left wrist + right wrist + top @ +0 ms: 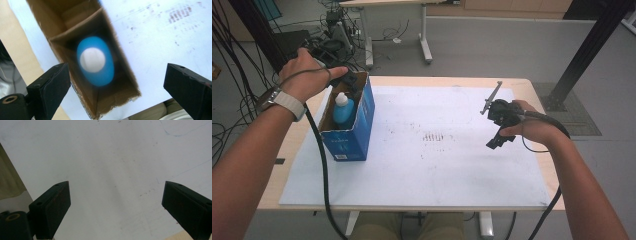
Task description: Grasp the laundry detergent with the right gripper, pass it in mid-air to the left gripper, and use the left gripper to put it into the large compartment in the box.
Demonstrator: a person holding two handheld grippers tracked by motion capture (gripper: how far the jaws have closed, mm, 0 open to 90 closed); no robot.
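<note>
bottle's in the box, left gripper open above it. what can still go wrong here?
1. The left gripper hangs right over the blue box with its jaws wide; drifting sideways, a jaw or the trailing cable could catch the cardboard rim and tip the narrow upright box.
2. The blue bottle with its white cap stands loose in its compartment, so a knock to the box might topple it.
3. The box sits near the left edge of the white mat, so a push could slide it off.

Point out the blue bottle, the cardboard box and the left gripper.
blue bottle (96,71): left gripper view, on its blue shoulder beside the white cap.
cardboard box (364,112): high view, on its blue outer side wall.
left gripper (116,82): left gripper view, midway between its open fingers.
</note>
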